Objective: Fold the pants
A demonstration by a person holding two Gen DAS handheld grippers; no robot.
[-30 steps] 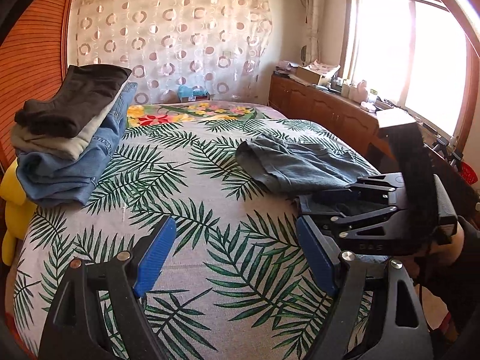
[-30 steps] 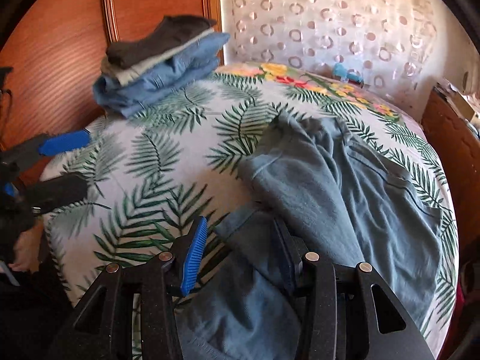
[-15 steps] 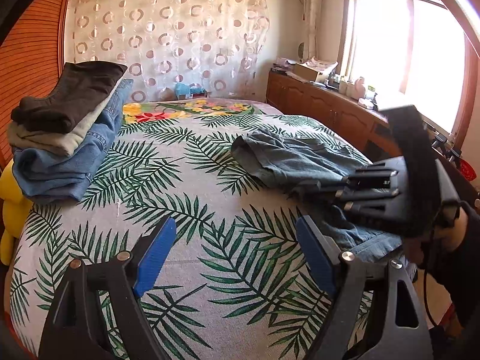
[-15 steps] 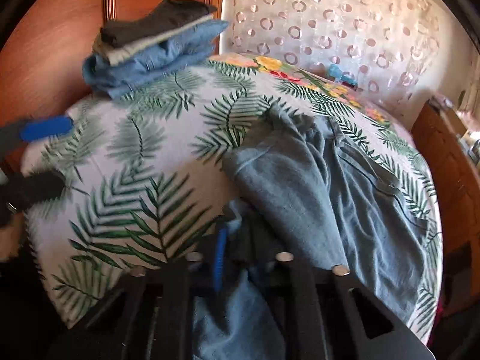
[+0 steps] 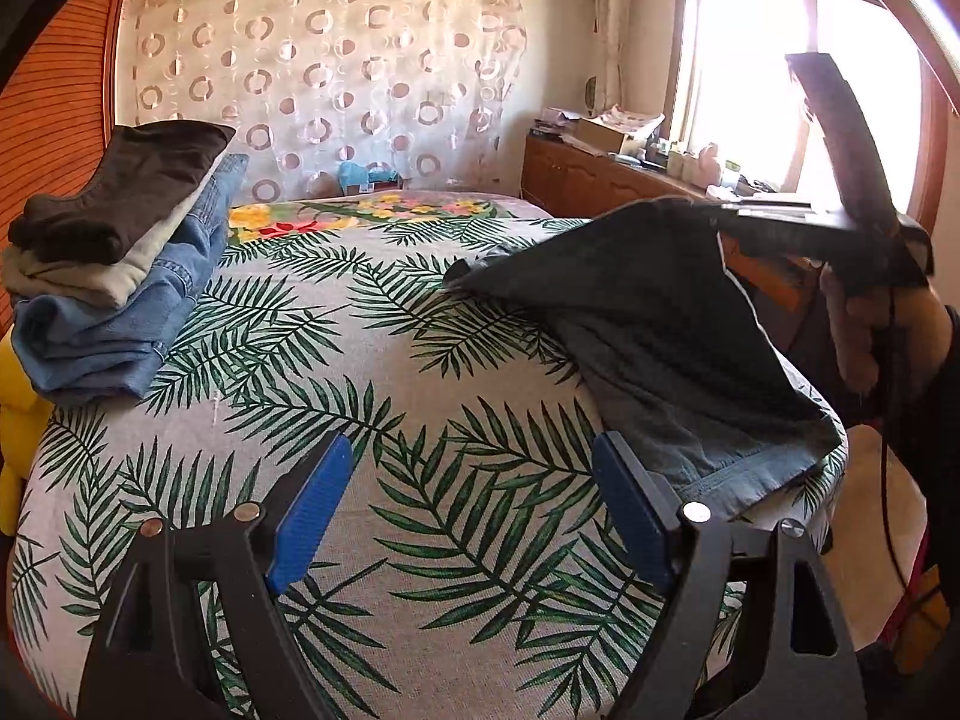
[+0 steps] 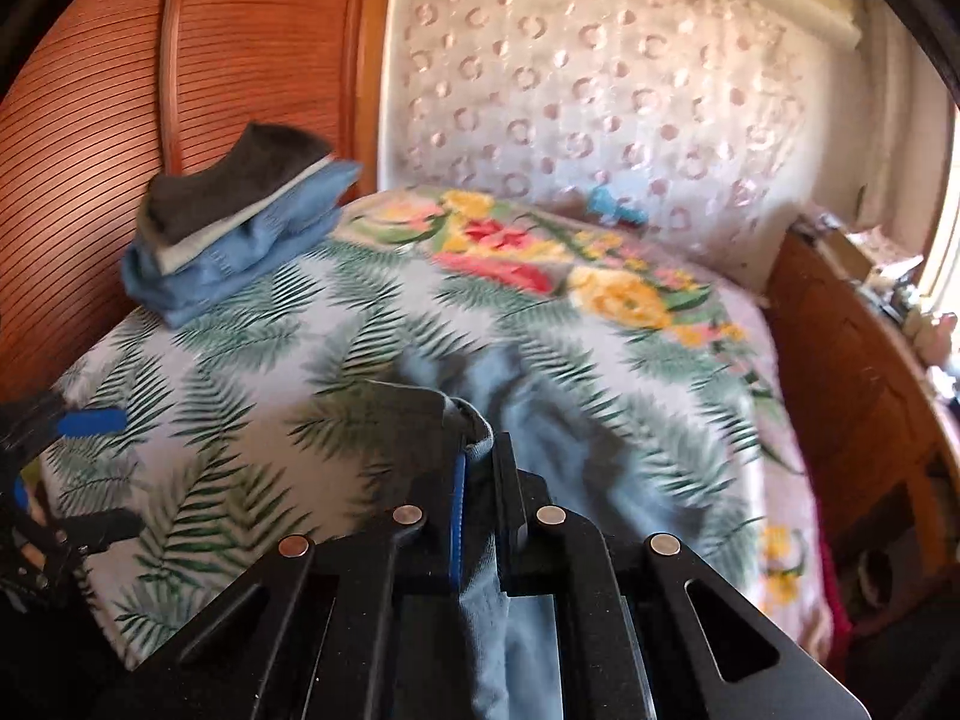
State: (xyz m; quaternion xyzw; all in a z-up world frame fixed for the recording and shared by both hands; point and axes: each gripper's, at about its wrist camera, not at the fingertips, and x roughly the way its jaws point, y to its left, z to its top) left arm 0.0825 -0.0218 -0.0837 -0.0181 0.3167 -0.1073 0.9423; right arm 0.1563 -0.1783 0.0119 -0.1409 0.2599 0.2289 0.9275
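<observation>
Grey-blue pants [image 6: 480, 588] hang pinched in right gripper [image 6: 477, 468]; left gripper [image 5: 474, 516] gapes wide beside them.

We saw the left gripper [image 5: 465, 516] as two black angular arms with cut-out slots, each carrying two silver round screws and a ribbed blue pad [image 5: 309, 513]. The right gripper [image 6: 477, 480] matched it: black arms, four silver screws, a blue pad edge. Beside its hand [image 5: 864, 330] we noted a dark sleeve [image 5: 945, 420] and a thin black cable [image 5: 887, 420].
</observation>
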